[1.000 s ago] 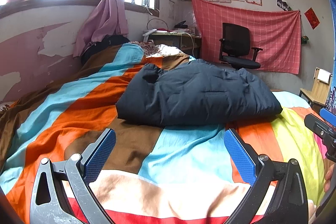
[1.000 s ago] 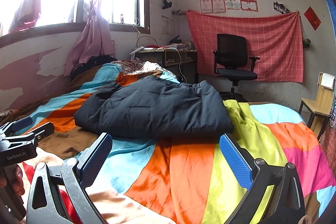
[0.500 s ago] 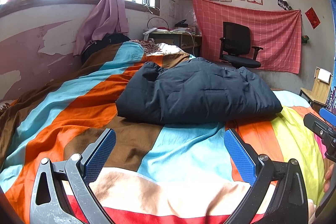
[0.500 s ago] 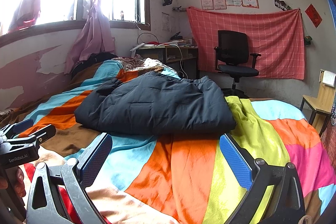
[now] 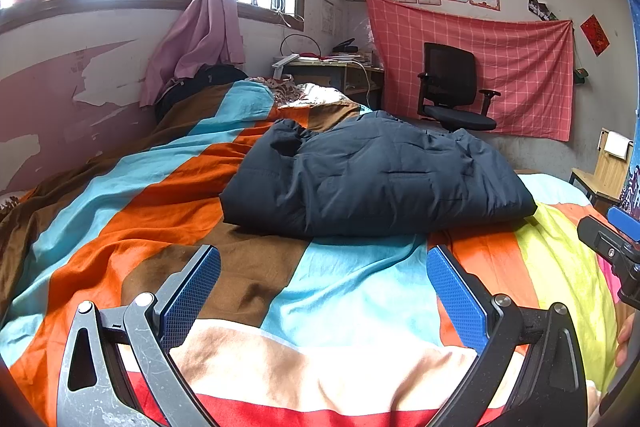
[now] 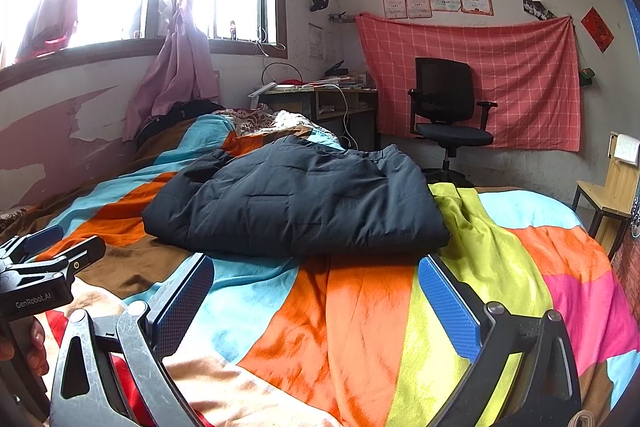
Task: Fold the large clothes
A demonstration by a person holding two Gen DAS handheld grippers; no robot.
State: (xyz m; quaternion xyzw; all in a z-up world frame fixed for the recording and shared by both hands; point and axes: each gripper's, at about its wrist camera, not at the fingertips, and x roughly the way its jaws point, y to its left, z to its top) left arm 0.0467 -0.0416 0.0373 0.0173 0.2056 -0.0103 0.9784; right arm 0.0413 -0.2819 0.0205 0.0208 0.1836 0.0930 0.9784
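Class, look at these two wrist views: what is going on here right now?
A person holds a gripper in each hand over a bed with a striped cover. A dark padded jacket lies folded in a bundle on it. The left gripper and right gripper hover short of it, jaws wide open, holding nothing.

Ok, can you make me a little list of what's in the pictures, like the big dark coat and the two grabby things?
coat: dark navy padded jacket, folded in a bundle
where: on the striped bedspread
left gripper: open, holding nothing, short of the jacket
right gripper: open, holding nothing, short of the jacket
behind: black office chair, red checked cloth on the wall
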